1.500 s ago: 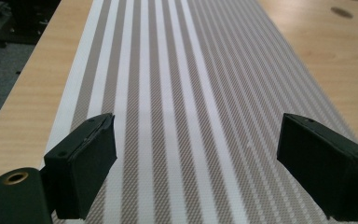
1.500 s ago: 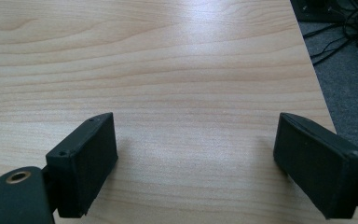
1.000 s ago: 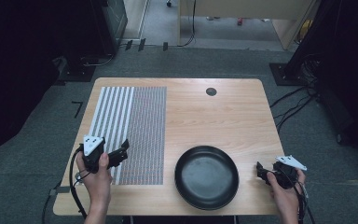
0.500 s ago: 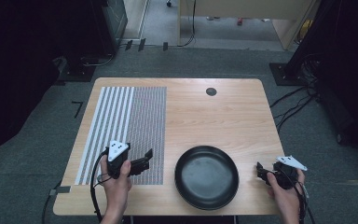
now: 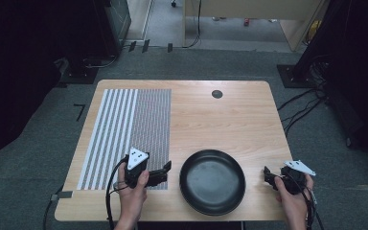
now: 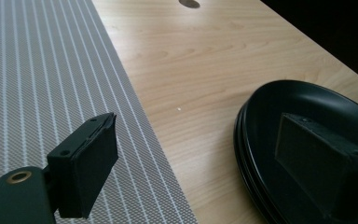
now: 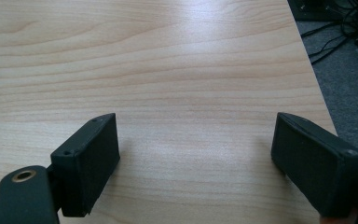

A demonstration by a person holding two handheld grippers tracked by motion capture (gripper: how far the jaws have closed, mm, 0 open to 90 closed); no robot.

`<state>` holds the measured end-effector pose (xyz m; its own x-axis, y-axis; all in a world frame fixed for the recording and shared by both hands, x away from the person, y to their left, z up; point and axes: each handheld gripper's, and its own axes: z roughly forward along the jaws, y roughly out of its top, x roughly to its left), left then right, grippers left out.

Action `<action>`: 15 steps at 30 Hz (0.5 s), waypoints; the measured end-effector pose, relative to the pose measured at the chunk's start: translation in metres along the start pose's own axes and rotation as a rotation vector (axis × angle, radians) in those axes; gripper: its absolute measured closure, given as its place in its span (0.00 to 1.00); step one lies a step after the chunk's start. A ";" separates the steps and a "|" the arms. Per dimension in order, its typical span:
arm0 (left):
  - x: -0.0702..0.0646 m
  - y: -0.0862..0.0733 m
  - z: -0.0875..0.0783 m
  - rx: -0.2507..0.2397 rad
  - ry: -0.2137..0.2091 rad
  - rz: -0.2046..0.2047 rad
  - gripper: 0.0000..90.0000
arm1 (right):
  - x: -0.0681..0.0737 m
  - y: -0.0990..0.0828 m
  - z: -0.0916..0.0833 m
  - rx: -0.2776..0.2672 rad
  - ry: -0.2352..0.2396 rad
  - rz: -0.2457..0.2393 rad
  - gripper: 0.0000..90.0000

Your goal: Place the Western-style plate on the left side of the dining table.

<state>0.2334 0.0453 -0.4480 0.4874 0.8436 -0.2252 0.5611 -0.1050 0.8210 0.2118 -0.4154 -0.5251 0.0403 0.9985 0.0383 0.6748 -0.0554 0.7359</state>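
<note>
Wooden table (image 5: 220,120), grey carpet all round, cables trailing at right. Striped grey mat (image 5: 129,129) laid along left half. Black pan (image 5: 212,181) set near front edge, between both grippers, just right of mat. Left gripper (image 5: 165,171) held at mat's front corner, jaws spread wide, close beside pan rim. Right gripper (image 5: 268,174) over bare wood, jaws apart, nothing held.
</note>
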 end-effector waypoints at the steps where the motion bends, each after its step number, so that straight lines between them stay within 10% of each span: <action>1: -0.002 -0.001 0.002 0.007 -0.004 0.003 0.14 | 0.001 0.000 -0.001 -0.008 0.006 0.004 0.16; 15: -0.016 -0.006 0.008 0.038 -0.037 0.032 0.15 | 0.015 0.009 -0.022 -0.072 0.064 0.014 0.16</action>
<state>0.2276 0.0286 -0.4541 0.5296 0.8195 -0.2189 0.5692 -0.1520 0.8080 0.2023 -0.4012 -0.5030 0.0007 0.9959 0.0908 0.6197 -0.0717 0.7816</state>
